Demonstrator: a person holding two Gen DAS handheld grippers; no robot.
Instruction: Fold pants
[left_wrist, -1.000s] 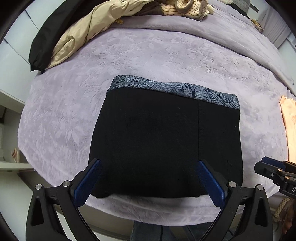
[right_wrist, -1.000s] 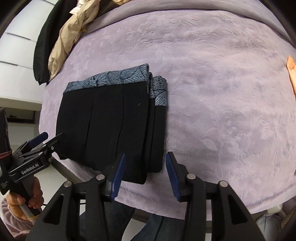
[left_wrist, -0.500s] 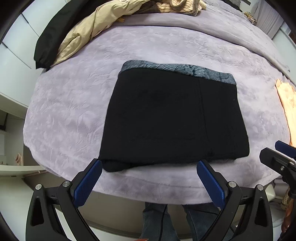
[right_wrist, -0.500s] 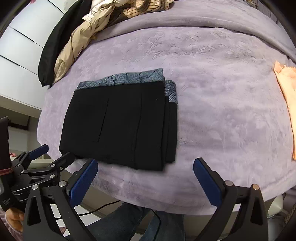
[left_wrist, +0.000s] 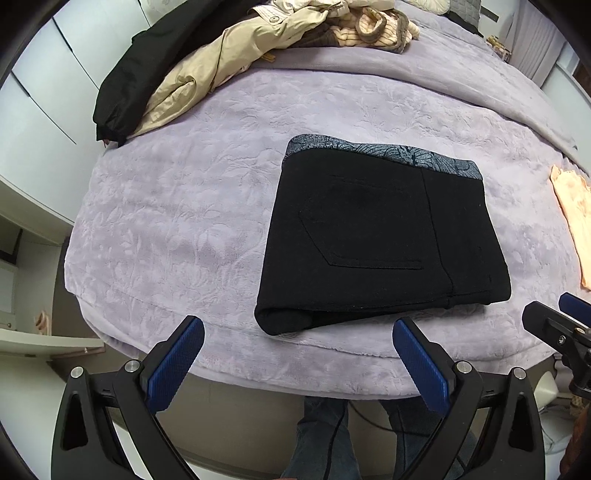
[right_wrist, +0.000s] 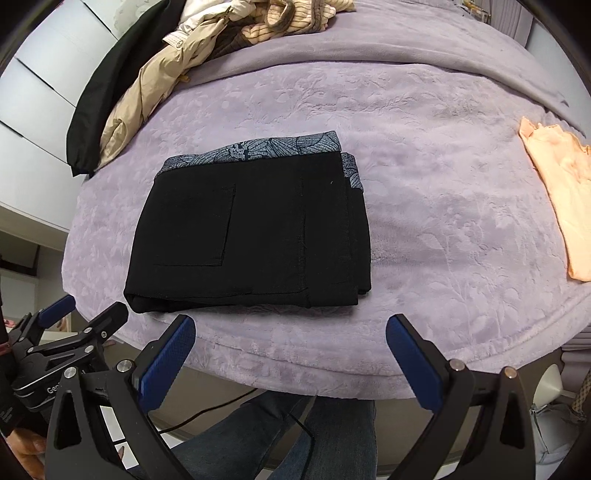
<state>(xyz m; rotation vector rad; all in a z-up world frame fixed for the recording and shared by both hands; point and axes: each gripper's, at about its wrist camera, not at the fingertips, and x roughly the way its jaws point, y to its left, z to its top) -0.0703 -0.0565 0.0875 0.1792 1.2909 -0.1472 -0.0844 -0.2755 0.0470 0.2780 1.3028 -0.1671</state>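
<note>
The black pants (left_wrist: 376, 236) lie folded into a compact rectangle on the lilac bed cover, their blue patterned waistband at the far edge. They also show in the right wrist view (right_wrist: 251, 232), with a back pocket on top. My left gripper (left_wrist: 299, 343) is open and empty, held back off the bed's near edge in front of the pants. My right gripper (right_wrist: 291, 343) is open and empty, also back from the near edge. Neither touches the pants.
A pile of clothes with a beige jacket (left_wrist: 207, 74) and a black garment (right_wrist: 96, 96) lies at the far left of the bed (left_wrist: 166, 221). A peach cloth (right_wrist: 557, 199) lies at the right edge. My legs stand below the bed's near edge.
Both grippers pulled back from the pants towards the bed's near edge. The right gripper, narrow beside the pants' near edge one second ago, has opened wide. The folded pants stay in place.
</note>
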